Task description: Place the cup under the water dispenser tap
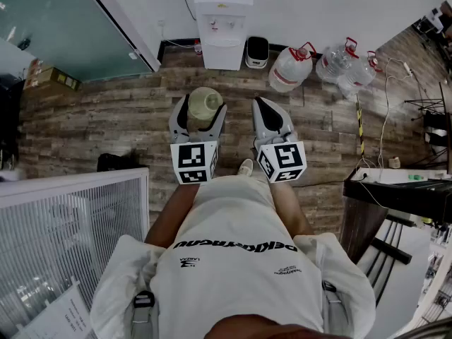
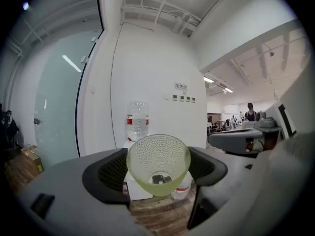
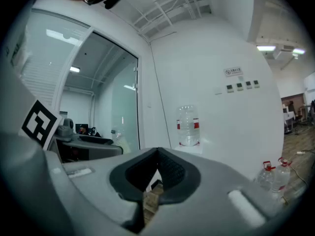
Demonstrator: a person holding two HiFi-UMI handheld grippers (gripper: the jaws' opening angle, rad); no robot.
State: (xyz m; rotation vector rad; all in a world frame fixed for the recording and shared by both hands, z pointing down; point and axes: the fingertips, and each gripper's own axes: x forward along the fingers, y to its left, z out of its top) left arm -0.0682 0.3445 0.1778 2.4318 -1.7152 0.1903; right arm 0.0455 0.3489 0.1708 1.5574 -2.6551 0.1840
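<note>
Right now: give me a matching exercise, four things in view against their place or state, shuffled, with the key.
Things:
1. cup
2. water dispenser
3. right hand-held gripper
4. water jugs

Place or state:
A. on the floor, to the right of the dispenser
B. jaws together, nothing between them
C. straight ahead, against the white wall
D. clamped between the jaws of the left hand-held gripper

Pairs: 1-D, 2-C, 3-B, 4-A
</note>
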